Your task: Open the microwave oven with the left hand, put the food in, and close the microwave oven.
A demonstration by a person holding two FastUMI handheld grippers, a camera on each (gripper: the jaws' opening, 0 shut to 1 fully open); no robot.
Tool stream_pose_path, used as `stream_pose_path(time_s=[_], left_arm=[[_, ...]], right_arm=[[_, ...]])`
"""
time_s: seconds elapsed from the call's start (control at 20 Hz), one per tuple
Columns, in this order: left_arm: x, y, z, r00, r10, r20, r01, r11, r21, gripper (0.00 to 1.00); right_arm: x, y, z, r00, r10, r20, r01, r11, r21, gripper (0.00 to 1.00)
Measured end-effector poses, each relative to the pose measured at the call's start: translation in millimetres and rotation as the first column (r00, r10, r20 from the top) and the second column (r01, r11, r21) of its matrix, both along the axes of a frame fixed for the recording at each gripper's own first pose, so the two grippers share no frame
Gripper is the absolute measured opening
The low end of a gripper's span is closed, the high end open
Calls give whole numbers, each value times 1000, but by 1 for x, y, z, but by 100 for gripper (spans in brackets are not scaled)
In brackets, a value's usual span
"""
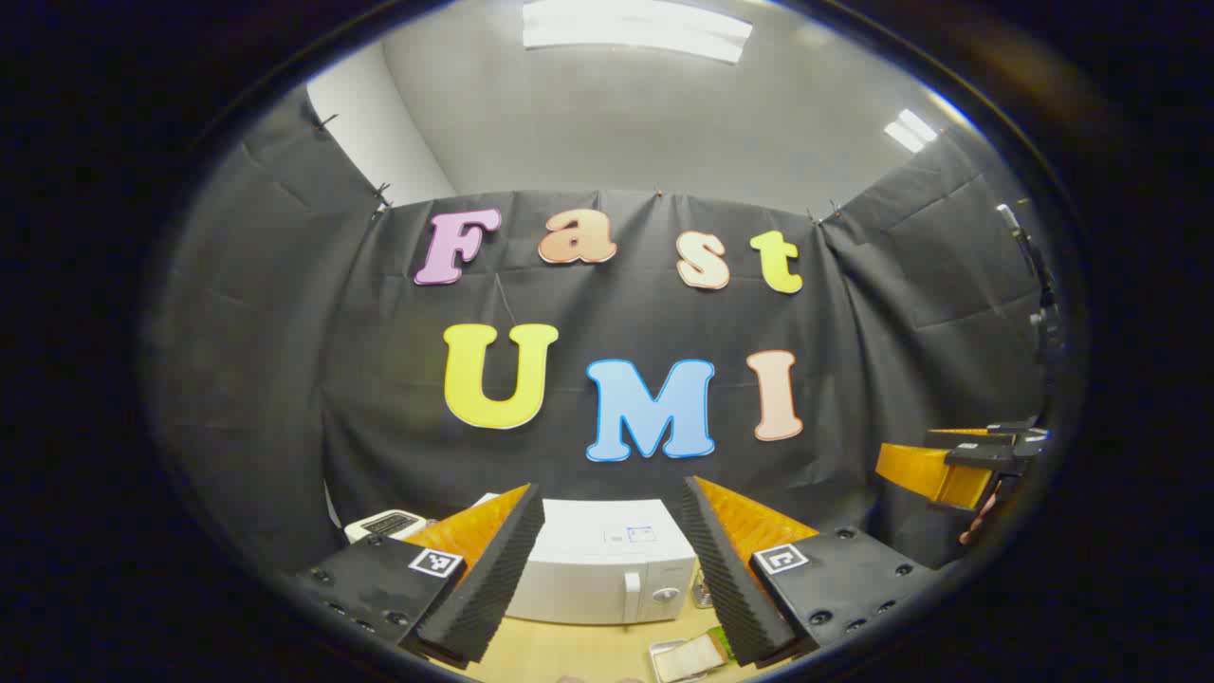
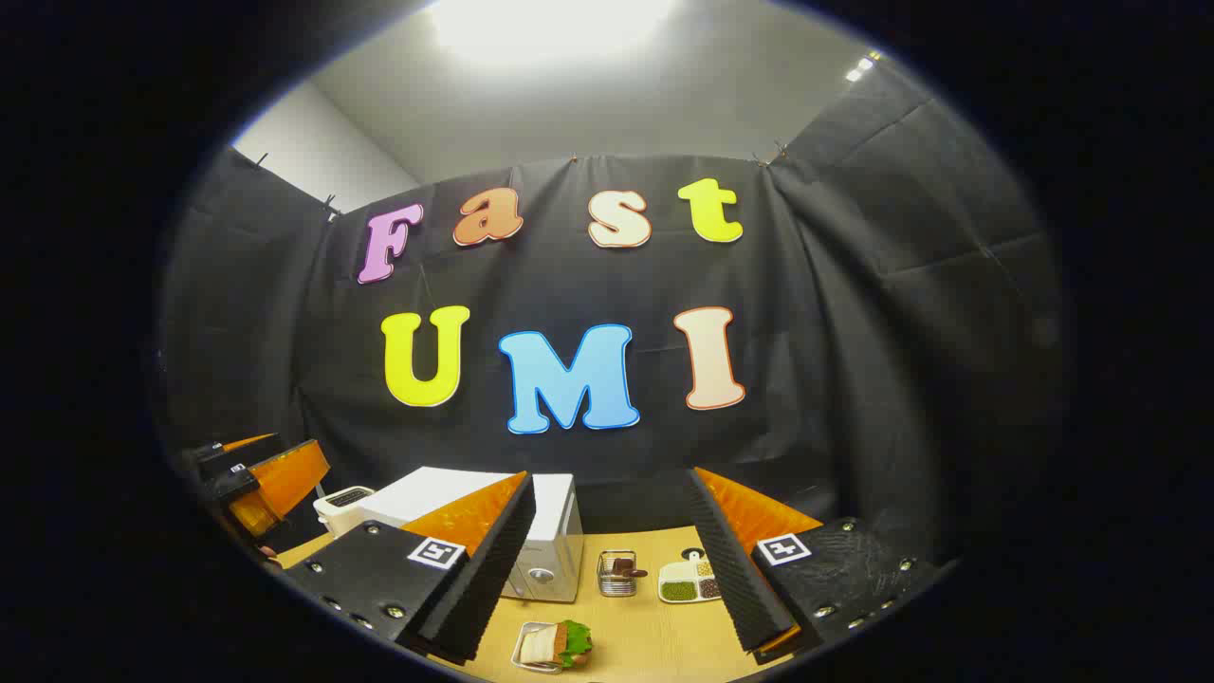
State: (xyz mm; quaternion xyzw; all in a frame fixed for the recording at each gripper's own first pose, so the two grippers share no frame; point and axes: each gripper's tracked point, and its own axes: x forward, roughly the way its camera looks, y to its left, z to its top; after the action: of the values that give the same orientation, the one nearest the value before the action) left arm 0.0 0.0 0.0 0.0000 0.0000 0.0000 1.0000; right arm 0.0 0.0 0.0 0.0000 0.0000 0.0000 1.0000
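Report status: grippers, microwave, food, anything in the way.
Left gripper open, short of the microwave. Right gripper open, holding nothing. Microwave door shut; food on its tray on the table. Nothing blocking the door.

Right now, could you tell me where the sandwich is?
In the right gripper view, the sandwich lies in a small tray on the table, in front of the microwave.

The left finger [image 2: 479, 560] covers much of the microwave [image 2: 555, 531] front — its door mostly hidden. The food tray [image 1: 685, 656] below the right finger is cut off.
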Motion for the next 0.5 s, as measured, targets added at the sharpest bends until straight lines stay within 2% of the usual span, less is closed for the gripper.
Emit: stream_pose_path(time_s=[0.5], left_arm=[[2,13,-17,997,-68,-34,66,997,-41,96]], right_arm=[[-13,7,-6,998,-65,-8,65,998,-27,96]])
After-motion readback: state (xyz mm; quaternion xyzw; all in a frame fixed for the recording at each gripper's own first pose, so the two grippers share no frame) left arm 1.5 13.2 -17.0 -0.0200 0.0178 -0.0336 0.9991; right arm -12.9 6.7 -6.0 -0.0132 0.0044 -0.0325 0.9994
